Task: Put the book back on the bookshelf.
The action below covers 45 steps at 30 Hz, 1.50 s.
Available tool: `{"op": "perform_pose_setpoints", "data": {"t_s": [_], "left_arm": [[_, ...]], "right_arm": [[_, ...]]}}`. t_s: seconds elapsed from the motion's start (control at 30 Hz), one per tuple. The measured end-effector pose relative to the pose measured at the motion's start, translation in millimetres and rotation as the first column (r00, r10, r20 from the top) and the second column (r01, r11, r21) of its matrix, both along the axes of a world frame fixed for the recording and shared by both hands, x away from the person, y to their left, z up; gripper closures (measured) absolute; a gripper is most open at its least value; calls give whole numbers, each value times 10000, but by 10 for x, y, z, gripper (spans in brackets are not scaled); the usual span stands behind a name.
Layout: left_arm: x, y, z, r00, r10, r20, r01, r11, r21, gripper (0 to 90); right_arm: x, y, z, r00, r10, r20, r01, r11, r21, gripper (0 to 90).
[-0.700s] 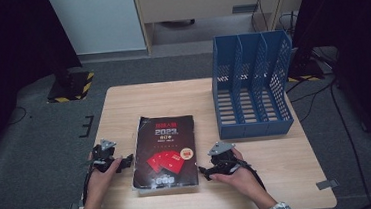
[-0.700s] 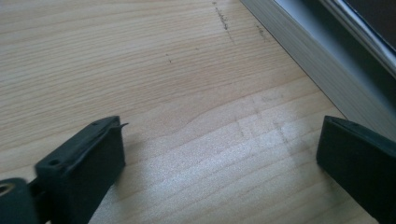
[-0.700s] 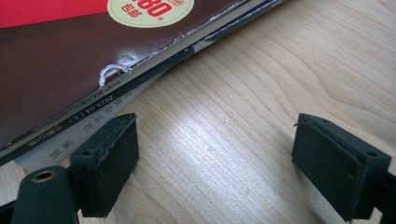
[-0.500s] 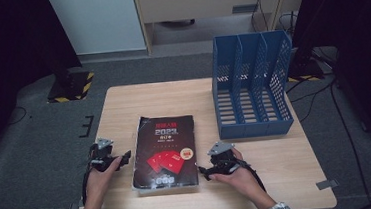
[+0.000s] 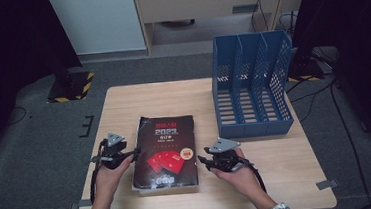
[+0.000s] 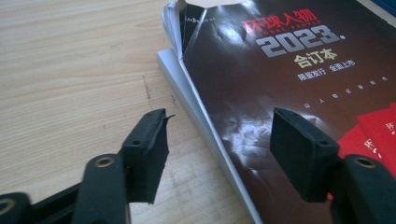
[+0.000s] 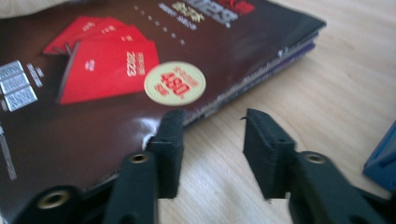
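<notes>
Both hands have crept inward since the earlier high views: the left gripper was a little clear of the thick glossy dark-covered magazine volume with red booklets printed on it and is now at its left edge; the right gripper has likewise edged up to the right edge. I am reading this as a two-sided approach to lift the volume, probably toward the blue plastic three-slot file rack standing at the far right of the light wooden table. No grip yet.

Left gripper view: jaws spread, one finger over bare wood just left of the spine, the other hovering over the cover; the spine edge is lying between them, not pinched.

Right gripper view: jaws spread, narrower gap. One finger is sitting at the cover's edge, touching or nearly so; the other is over bare table. Nothing clamped.

The volume is lying flat, centre-near on the table, well apart from the rack.
</notes>
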<state>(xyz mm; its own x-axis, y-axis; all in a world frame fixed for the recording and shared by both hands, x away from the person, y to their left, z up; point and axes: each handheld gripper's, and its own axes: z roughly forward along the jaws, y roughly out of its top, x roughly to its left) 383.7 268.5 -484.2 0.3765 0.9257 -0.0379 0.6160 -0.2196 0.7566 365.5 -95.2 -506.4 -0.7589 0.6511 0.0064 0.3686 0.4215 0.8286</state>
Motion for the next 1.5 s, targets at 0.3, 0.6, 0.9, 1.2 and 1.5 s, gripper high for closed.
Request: {"op": "perform_pose_setpoints", "data": {"t_s": [0.3, 0.6, 0.9, 1.2, 1.5], "left_arm": [[-96, 64, -16, 9993, 334, -188, -342, 9985, -436, 516], [-107, -37, -159, 9993, 269, -275, -273, 9995, -155, 372], [-83, -17, -185, 9992, 162, -360, -179, 9987, -468, 329], [-48, -28, -182, 9972, -422, -623, 360, 9945, -982, 440], [-37, -49, -158, 9945, -818, -656, 763, 9936, -832, 515]], "right_arm": [[11, 173, 76, 9992, 292, 273, -304, 9986, 427, 634], [109, 366, 62, 9987, 505, -107, -496, 9964, 684, 467], [295, 416, -28, 9963, 435, -739, -378, 9963, 770, 312], [316, 452, -50, 9952, 591, -775, -537, 9961, 700, 260], [313, 409, -111, 9893, 435, -1392, -346, 9972, 657, 164]]}}
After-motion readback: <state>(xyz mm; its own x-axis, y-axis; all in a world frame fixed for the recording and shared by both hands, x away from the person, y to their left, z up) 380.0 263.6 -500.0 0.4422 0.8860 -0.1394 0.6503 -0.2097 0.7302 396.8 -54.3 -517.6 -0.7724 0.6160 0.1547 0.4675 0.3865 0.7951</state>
